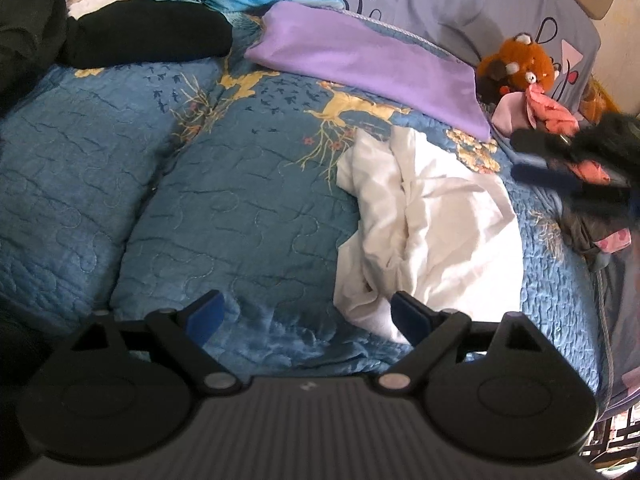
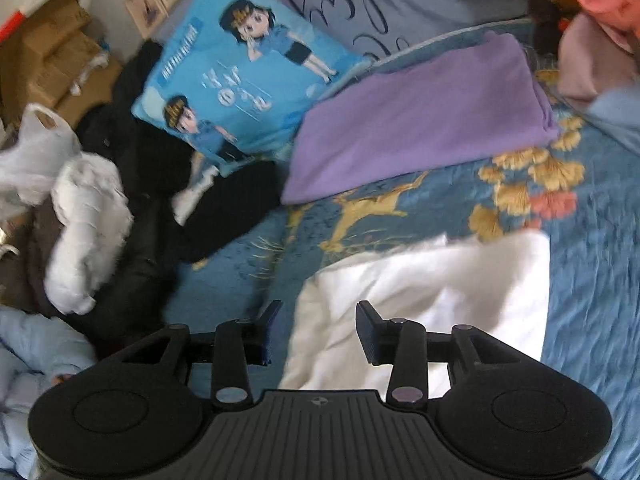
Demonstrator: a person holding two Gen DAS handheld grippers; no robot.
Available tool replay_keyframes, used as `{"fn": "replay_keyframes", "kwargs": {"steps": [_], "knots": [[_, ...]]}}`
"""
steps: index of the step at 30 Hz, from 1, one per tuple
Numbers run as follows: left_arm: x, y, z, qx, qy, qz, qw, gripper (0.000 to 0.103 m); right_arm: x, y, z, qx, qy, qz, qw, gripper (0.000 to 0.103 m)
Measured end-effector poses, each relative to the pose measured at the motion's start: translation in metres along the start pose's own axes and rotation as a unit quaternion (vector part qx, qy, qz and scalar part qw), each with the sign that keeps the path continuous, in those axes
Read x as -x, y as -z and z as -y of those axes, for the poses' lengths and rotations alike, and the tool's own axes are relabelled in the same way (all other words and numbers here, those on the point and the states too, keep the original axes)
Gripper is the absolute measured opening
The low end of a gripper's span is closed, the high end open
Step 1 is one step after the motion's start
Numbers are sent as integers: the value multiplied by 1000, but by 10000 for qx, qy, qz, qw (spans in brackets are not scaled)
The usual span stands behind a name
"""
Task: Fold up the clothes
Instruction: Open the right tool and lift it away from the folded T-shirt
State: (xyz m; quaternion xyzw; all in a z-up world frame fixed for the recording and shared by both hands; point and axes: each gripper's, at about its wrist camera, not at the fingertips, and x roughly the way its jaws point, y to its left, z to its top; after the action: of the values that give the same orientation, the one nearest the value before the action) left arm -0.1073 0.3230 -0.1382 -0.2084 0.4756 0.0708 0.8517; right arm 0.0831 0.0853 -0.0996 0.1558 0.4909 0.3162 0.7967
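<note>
A crumpled white garment (image 1: 432, 224) lies on the blue quilted bedspread (image 1: 240, 208). My left gripper (image 1: 306, 314) is open and empty, low over the quilt, its right finger at the garment's near edge. My right gripper (image 1: 560, 160) shows blurred at the right of the left wrist view, beyond the garment. In the right wrist view the right gripper (image 2: 318, 330) is open over the near edge of the white garment (image 2: 432, 300), holding nothing. A folded purple garment (image 1: 360, 60) lies behind; it also shows in the right wrist view (image 2: 420, 120).
A blue cartoon pillow (image 2: 240, 80) and black clothes (image 2: 148, 208) lie at the back left. A white fluffy item (image 2: 88, 232) and a light blue garment (image 2: 28, 360) sit left. A brown plush toy (image 1: 516, 64) and pink cloth (image 1: 548, 112) lie right. Cardboard boxes (image 2: 52, 52) stand beyond the bed.
</note>
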Motion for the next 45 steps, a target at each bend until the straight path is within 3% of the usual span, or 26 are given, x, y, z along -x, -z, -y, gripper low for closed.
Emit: {"fn": "replay_keyframes", "kwargs": {"steps": [3, 8, 10, 12, 19, 26, 31, 33, 37, 38, 39, 42, 45], "knots": [[-2, 0, 5, -144, -5, -23, 9999, 92, -31, -20, -1, -34, 10, -457, 9990, 40], [-3, 0, 4, -117, 50, -32, 9999, 92, -77, -30, -19, 422, 557, -877, 9937, 40], [-4, 0, 3, -98, 97, -28, 9999, 92, -90, -29, -21, 464, 773, -948, 9914, 35], [-4, 0, 2, -81, 134, -28, 9999, 92, -98, -29, -23, 531, 950, -964, 9894, 4], [-2, 0, -2, 2, 257, 39, 9997, 92, -68, -40, -43, 533, 568, -175, 9968, 4], [-1, 1, -4, 64, 282, 59, 9996, 92, -120, -41, -37, 42, 625, -798, 9948, 5], [-2, 0, -3, 62, 256, 31, 9996, 92, -155, -29, -32, 111, 955, -1346, 9862, 9], [-2, 0, -2, 56, 239, 33, 9997, 92, -146, -34, -33, 106, 761, -1344, 9879, 12], [-1, 1, -7, 144, 261, 72, 9995, 92, -86, -47, -39, 259, 77, -801, 9964, 22], [0, 1, -8, 184, 282, 85, 9994, 92, -68, -48, -40, 381, -18, -644, 9972, 29], [0, 1, -10, 220, 288, 97, 9993, 92, -50, -45, -40, 574, 11, -505, 9971, 35], [3, 1, -16, 335, 288, 147, 9989, 92, -2, -24, -33, 1227, 224, -149, 9921, 36], [4, 1, -20, 445, 312, 140, 9984, 92, 28, 19, -17, 2129, 772, 67, 9740, 40]]}}
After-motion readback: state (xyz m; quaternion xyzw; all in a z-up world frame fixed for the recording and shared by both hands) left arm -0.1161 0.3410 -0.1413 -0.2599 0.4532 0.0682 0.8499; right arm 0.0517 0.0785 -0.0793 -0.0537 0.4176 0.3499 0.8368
